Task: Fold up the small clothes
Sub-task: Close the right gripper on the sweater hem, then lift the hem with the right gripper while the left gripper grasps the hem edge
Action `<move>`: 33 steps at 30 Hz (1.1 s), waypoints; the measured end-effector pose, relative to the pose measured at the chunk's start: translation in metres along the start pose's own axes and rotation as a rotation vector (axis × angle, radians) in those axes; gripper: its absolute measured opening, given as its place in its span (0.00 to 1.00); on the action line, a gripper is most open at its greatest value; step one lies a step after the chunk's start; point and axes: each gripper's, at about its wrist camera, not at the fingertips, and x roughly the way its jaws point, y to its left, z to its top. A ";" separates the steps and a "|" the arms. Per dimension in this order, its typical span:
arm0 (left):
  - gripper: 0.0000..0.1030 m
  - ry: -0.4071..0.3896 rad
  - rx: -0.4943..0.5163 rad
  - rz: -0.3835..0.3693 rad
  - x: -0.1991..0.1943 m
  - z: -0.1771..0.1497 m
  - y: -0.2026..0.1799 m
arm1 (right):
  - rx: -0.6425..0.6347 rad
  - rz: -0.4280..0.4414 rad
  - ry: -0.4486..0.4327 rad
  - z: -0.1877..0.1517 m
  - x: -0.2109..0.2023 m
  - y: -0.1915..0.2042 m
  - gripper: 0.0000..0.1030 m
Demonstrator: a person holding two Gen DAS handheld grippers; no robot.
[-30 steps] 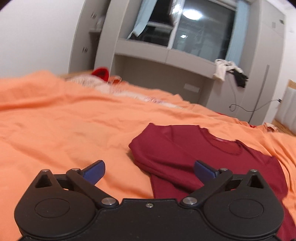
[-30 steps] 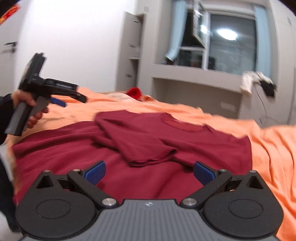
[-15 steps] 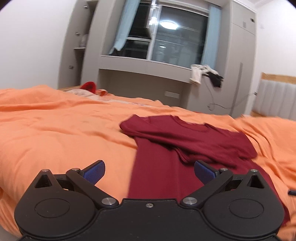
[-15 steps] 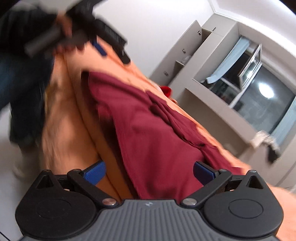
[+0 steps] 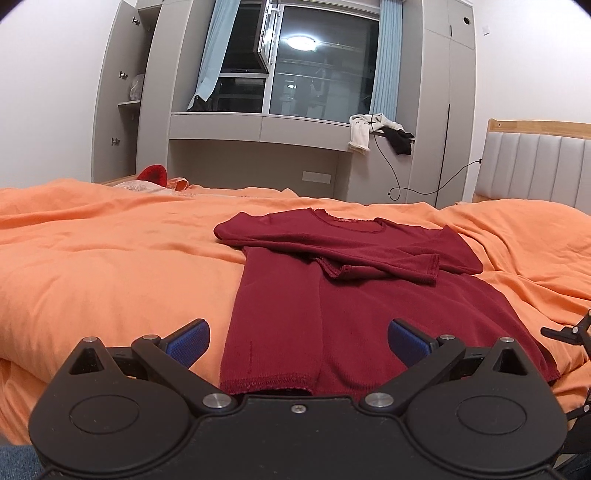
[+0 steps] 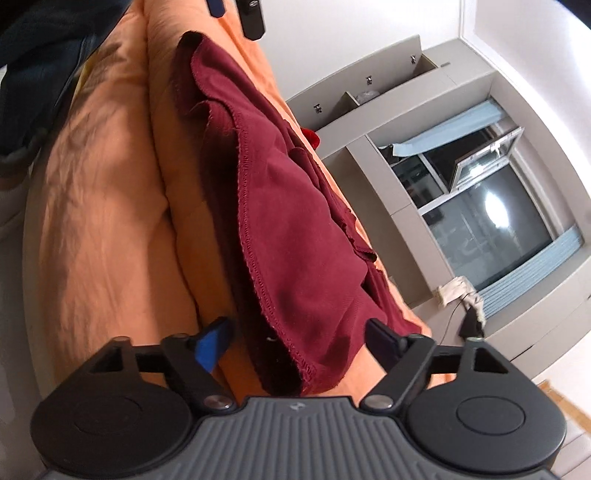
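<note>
Now both my tools hang spread over the near hem of the dark red shirt (image 5: 369, 306), gripping nothing.

My left tool (image 5: 297, 341) sits low at the bed's near edge, blue pads wide apart, and the shirt's bottom hem lies between them on the orange bedspread (image 5: 110, 266). The shirt lies flat, collar at the far end, both sleeves folded across the chest. My right tool (image 6: 295, 341) is rolled hard to one side, jaws equally wide, the hem's right corner just ahead of its pads (image 6: 212, 345) where the cloth drapes over the bed edge. At the top of that view, the tip of my left tool (image 6: 251, 16) pokes in. Behind the bed stands a grey cabinet (image 5: 258, 125) under a dark window (image 5: 321, 66).
</note>
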 end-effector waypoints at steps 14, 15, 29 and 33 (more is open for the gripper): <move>0.99 -0.051 0.160 -0.095 -0.011 -0.010 -0.025 | 0.201 -0.081 -0.048 0.003 -0.028 -0.043 0.08; 0.99 -0.059 0.200 -0.110 -0.012 -0.012 -0.031 | 0.242 -0.096 -0.064 0.006 -0.030 -0.052 0.08; 0.99 0.012 0.621 -0.041 0.027 -0.042 -0.106 | 0.556 -0.117 -0.150 -0.013 -0.034 -0.133 0.08; 0.93 0.027 0.645 0.064 0.041 -0.039 -0.107 | 0.541 -0.127 -0.155 -0.017 -0.039 -0.132 0.08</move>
